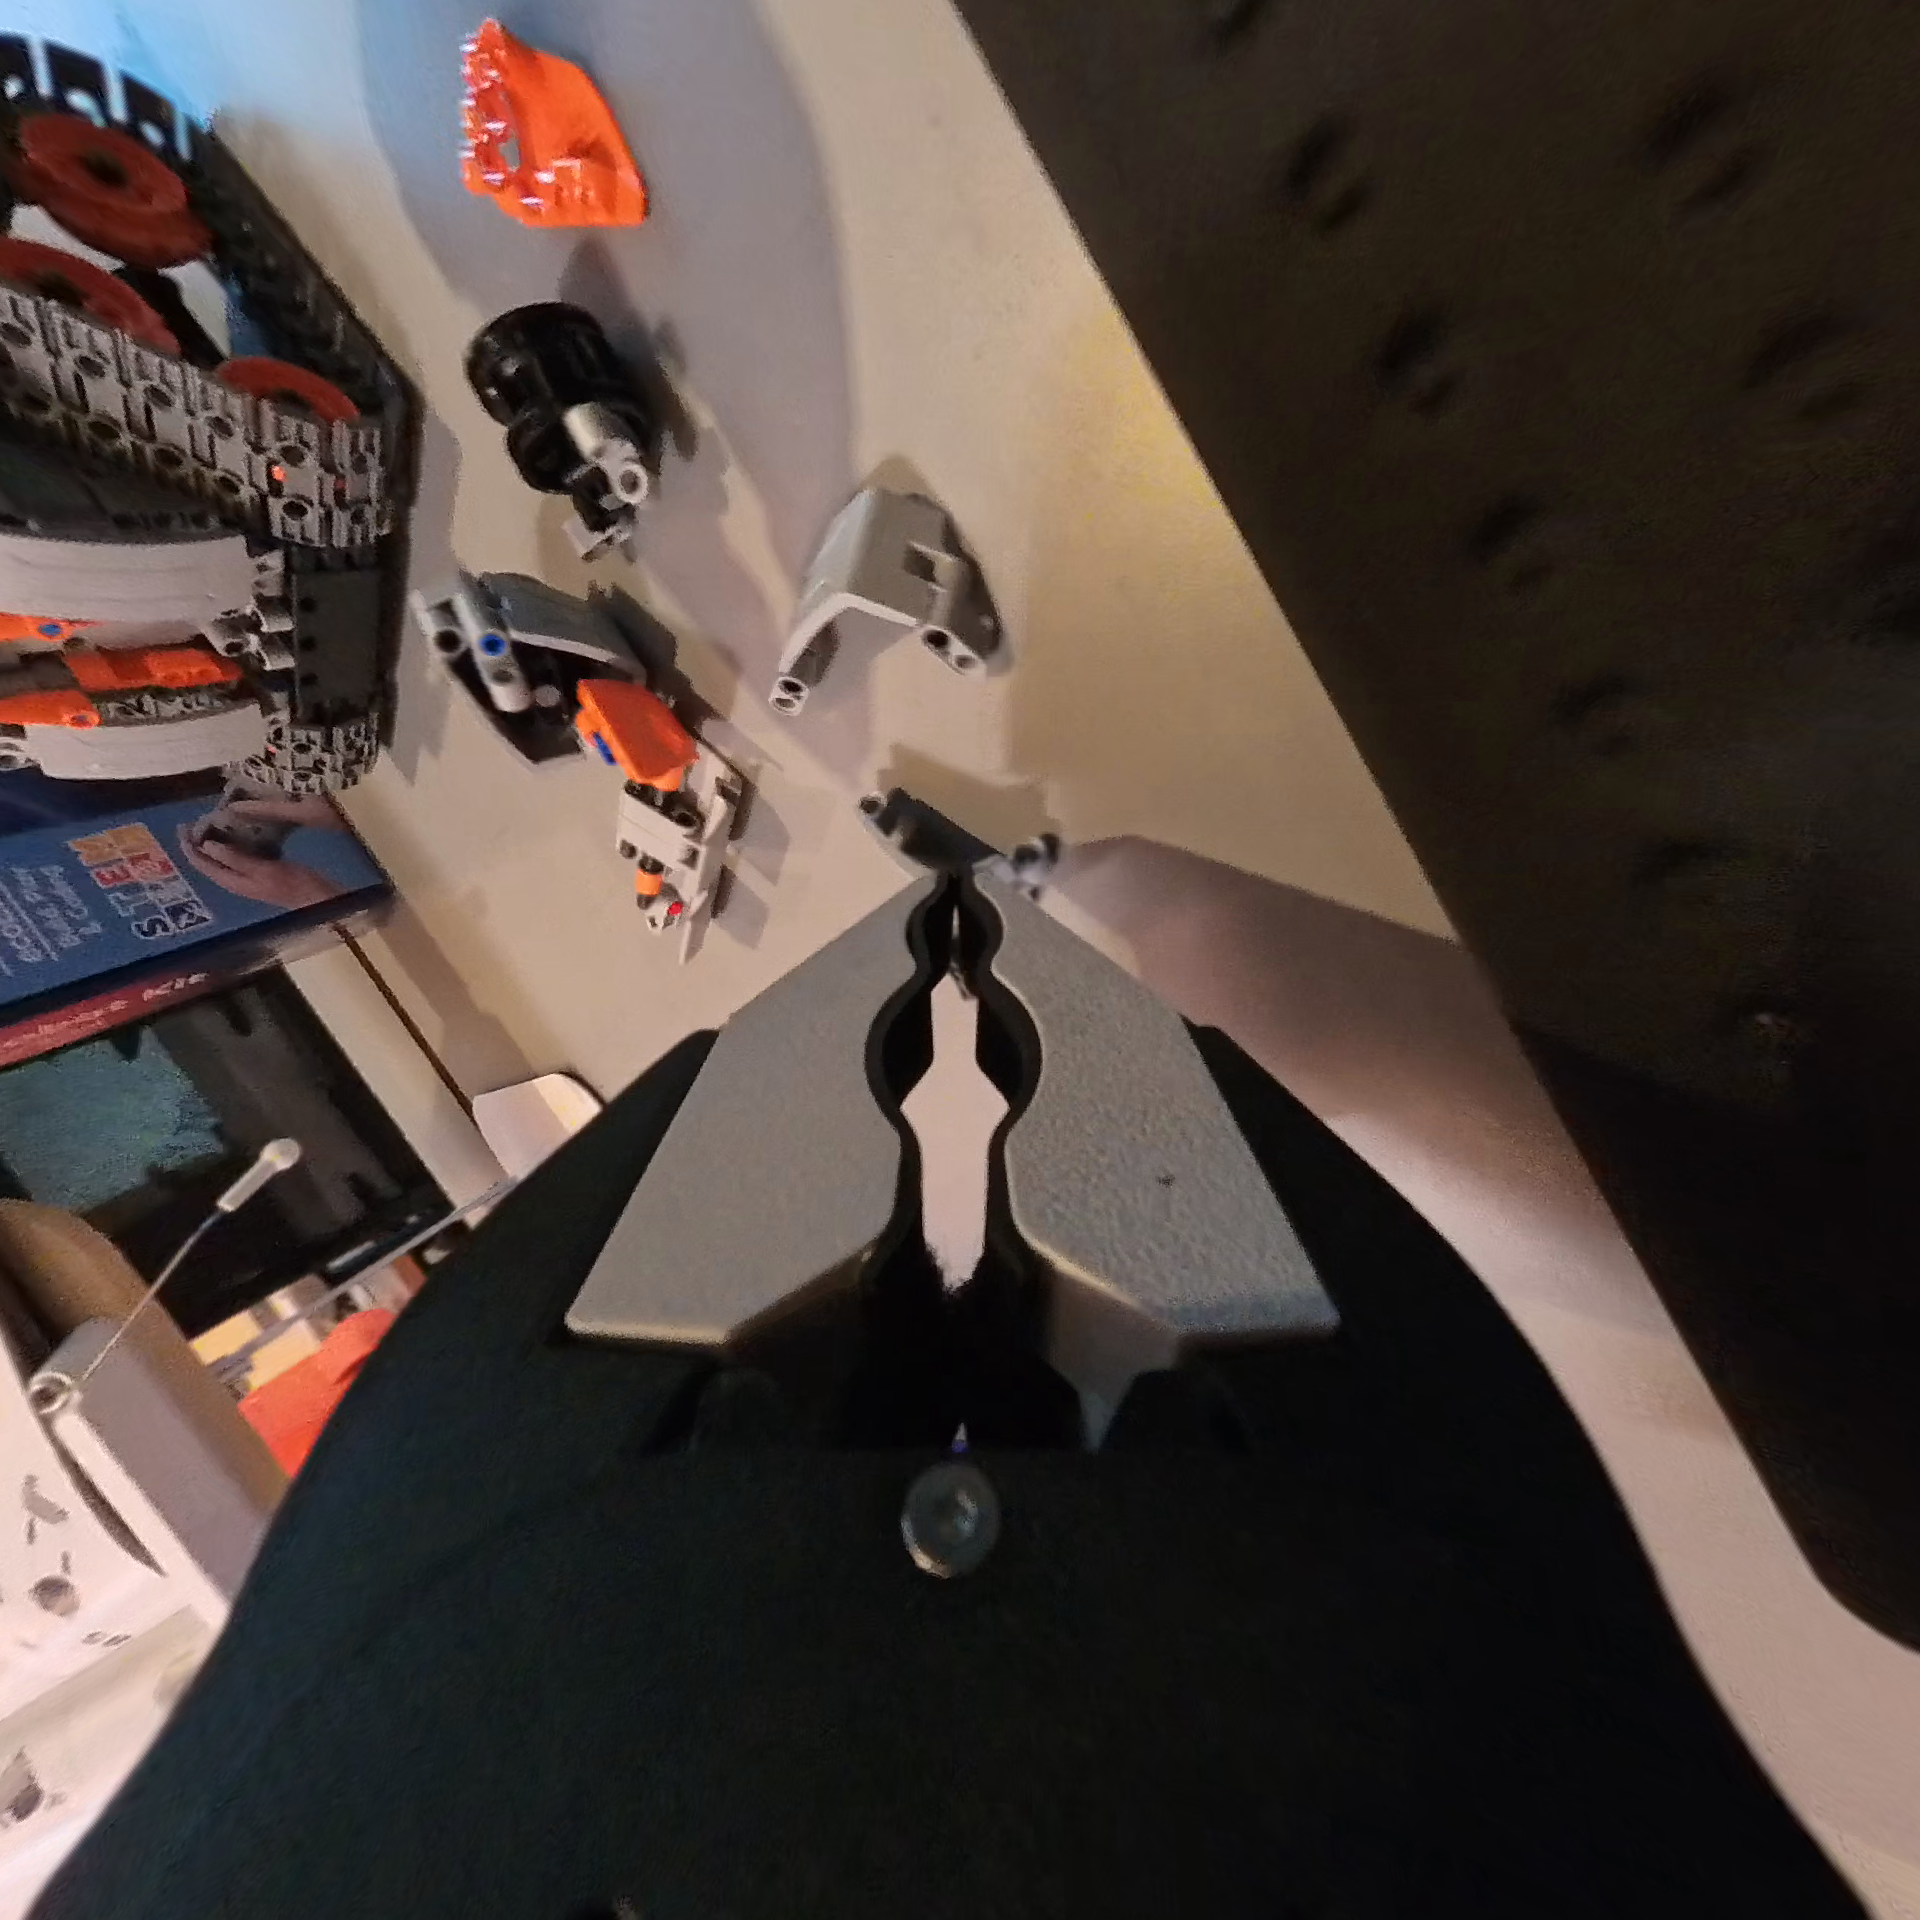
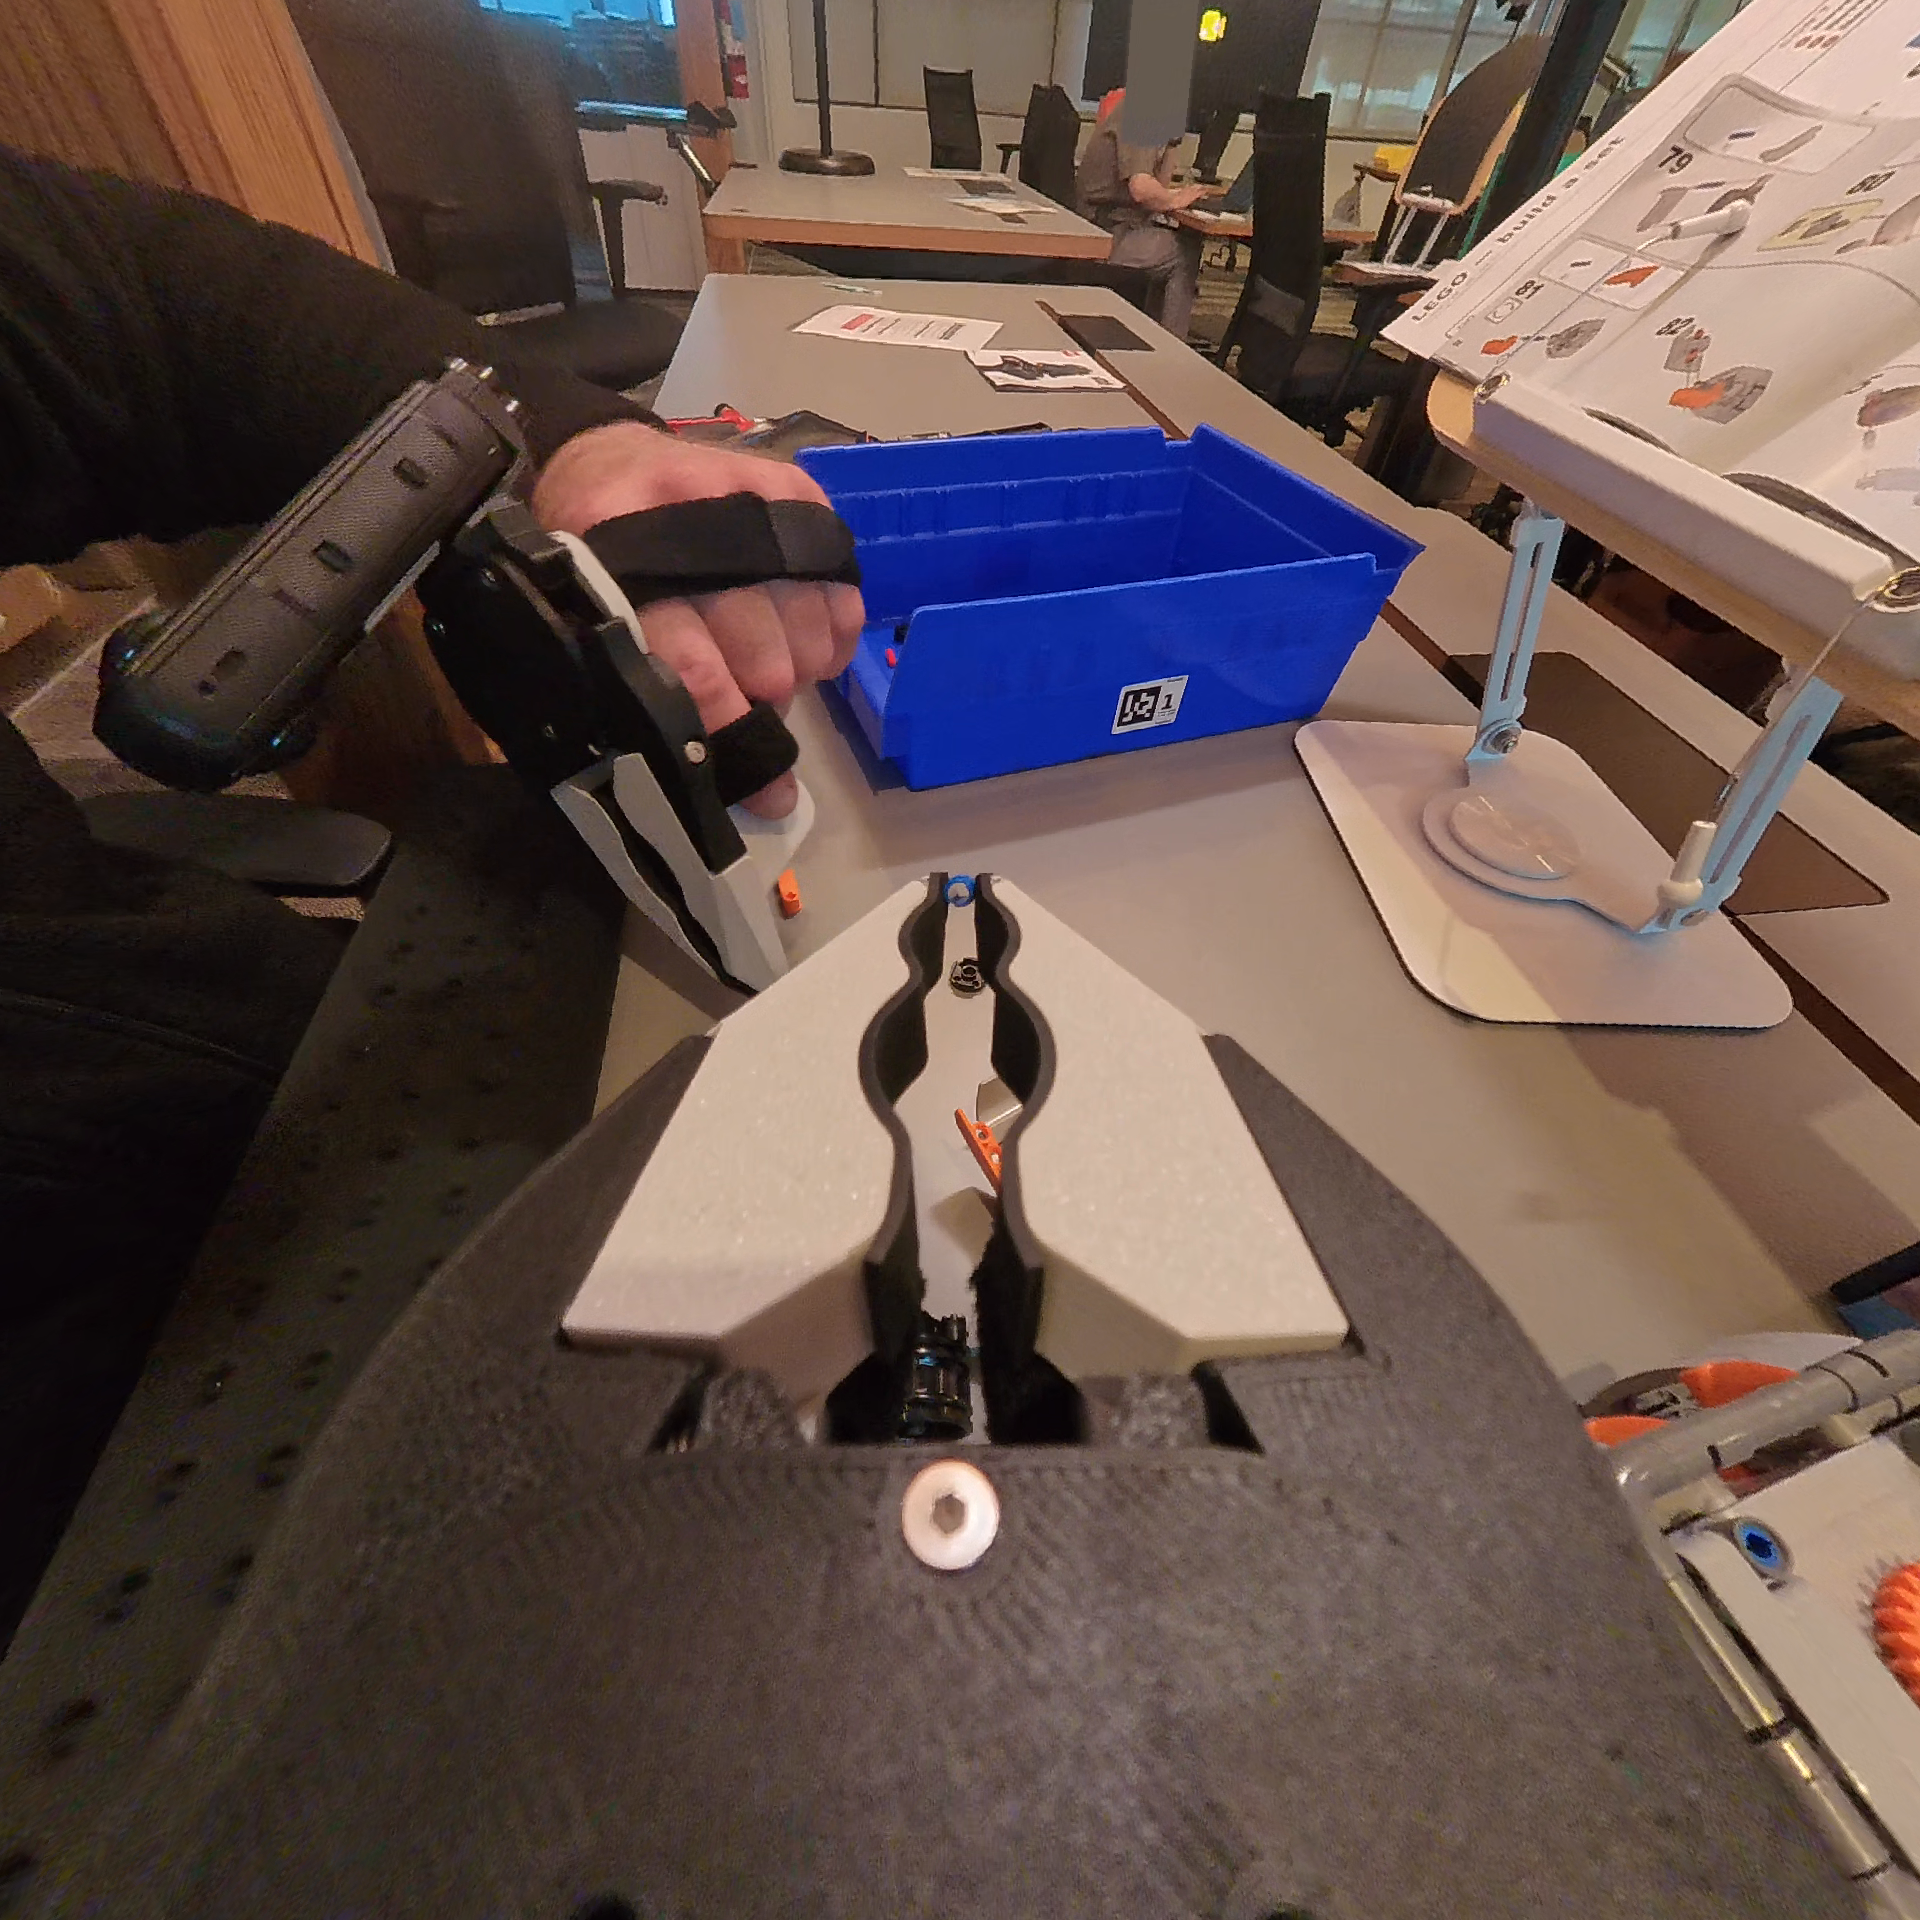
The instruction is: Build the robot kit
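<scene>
The left gripper points down at a pale grey table, its two grey fingers drawn together at the tips and clamped on a small black building-toy piece with a little grey-and-black connector at its 3 o'clock end; the piece lies just on the table surface at the fingertips. At 10 o'clock from those tips sits a grey-and-orange sub-assembly, and beyond it, near 11 o'clock, a dark grey wedge assembly with a blue pin. A light grey angled panel lies near 12 o'clock, apart from the held piece, with a black wheel hub and an orange curved shell farther up the table. At 9 to 10 o'clock a tracked vehicle model with orange wheels fills the frame edge, a blue booklet just below it. In the right wrist view the right gripper hovers above the same table, its tips closed on a small blue ring. Through the gap between its fingers a small black part and an orange piece show on the table below. The left gripper shows at 10 o'clock from the ring, held in a person's strapped hand, tips down on the table. A blue bin stands at 12 to 1 o'clock, well beyond the ring, and a white stand carrying an open instruction booklet rises at 2 o'clock.
</scene>
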`<state>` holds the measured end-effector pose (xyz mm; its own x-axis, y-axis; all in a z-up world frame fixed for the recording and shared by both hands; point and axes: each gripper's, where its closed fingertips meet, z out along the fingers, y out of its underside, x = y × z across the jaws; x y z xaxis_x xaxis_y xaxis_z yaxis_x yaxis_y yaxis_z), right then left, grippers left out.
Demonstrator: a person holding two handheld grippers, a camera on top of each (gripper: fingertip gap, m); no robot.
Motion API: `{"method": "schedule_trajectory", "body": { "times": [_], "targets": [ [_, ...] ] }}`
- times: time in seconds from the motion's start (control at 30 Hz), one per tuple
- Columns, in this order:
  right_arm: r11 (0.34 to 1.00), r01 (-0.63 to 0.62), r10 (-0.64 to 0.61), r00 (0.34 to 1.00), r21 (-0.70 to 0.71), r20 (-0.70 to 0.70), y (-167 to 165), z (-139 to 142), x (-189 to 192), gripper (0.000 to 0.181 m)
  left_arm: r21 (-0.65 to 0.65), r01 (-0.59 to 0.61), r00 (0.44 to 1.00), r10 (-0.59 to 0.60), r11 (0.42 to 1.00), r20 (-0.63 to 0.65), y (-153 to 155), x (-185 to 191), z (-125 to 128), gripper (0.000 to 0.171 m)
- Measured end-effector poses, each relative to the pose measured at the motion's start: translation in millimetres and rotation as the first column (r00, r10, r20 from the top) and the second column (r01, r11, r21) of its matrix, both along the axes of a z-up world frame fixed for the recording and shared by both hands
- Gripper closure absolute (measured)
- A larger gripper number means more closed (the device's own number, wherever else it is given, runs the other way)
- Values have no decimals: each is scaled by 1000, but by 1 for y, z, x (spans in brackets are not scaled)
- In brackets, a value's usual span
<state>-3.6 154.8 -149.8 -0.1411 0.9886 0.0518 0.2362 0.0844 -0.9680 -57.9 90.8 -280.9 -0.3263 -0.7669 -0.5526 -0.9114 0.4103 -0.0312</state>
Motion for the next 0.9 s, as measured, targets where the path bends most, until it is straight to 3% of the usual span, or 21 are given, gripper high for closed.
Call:
{"method": "schedule_trajectory", "body": {
  "times": [0.13, 0.23, 0.3, 0.33, 0.4, 0.47, 0.53, 0.67, 0.77, 0.83, 0.9],
  "targets": [
    [1000, -8, 8, 1000, -10, 9, 0, -3, -1, 178, 8, -22, 999, 22, 1000, -32, -10, -12, -6, 168],
    [1000, -11, 12, 1000, -15, 24, 0, -8, -2, 178, -68, -194, 978, 198, 979, 66, -10, -19, -1, 159],
    [1000, -12, 12, 999, -17, 30, 0, -10, -3, 178, -174, -391, 900, 414, 904, 132, -4, -23, 1, 152],
    [1000, -11, 11, 999, -17, 34, 1, -11, -3, 178, -237, -457, 852, 498, 858, 163, -3, -21, 2, 139],
    [1000, -11, 12, 999, -18, 39, 1, -13, -4, 179, -315, -516, 754, 597, 797, 274, 2, -9, 9, 147],
    [1000, -13, 14, 999, -19, 44, 0, -15, -4, 179, -389, -554, 688, 668, 736, 284, 3, 0, 9, 139],
    [1000, -14, 15, 999, -17, 49, 0, -16, -5, 179, -401, -586, 643, 706, 704, 299, 10, 6, 7, 146],
    [1000, -17, 18, 999, -10, 40, -2, -12, -4, 179, -369, -615, 666, 709, 697, 229, 10, 7, -9, 160],
    [1000, -20, 20, 999, -4, 33, -4, -9, -3, 179, -292, -614, 710, 675, 733, 203, 14, 3, -7, 171],
    [1000, -22, 22, 999, -2, 33, -5, -9, -3, 179, -229, -507, 815, 549, 831, 185, 10, 10, -5, 171],
    [1000, -24, 24, 999, 0, 32, -6, -8, -3, 179, -57, -325, 934, 330, 944, 140, 9, 16, -3, 171]
  ]
}}
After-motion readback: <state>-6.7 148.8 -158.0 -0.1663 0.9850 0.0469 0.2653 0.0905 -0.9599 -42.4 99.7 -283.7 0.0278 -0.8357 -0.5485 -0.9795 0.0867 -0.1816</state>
